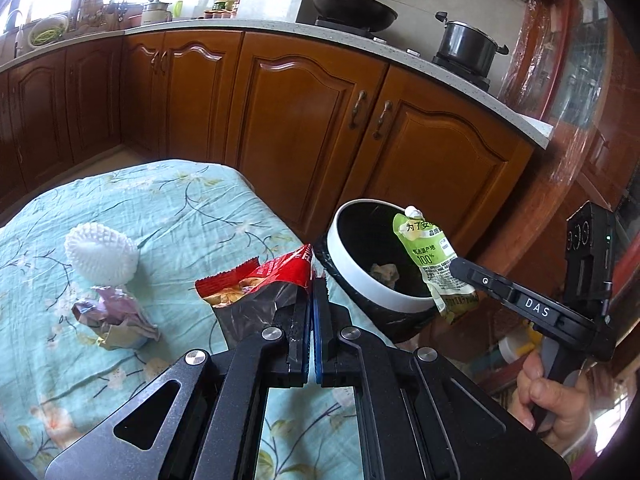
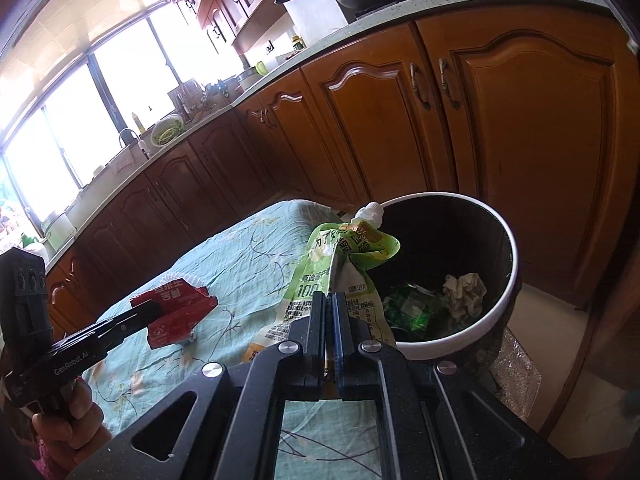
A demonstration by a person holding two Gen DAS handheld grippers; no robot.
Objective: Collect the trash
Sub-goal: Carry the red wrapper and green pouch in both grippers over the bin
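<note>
Now my left claw [image 1: 311, 280] clamps the red snack bag [image 1: 260, 280]; my right claw [image 2: 329, 300] clamps the green spout pouch [image 2: 340, 264] beside the trash bin [image 2: 460, 340].

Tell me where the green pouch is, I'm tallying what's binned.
Not binned yet: the green pouch is clamped in the right gripper, held at the near rim of the trash bin beside the table.

Left claw [image 1: 313, 292] clamped on red wrapper [image 1: 272, 276]
</note>
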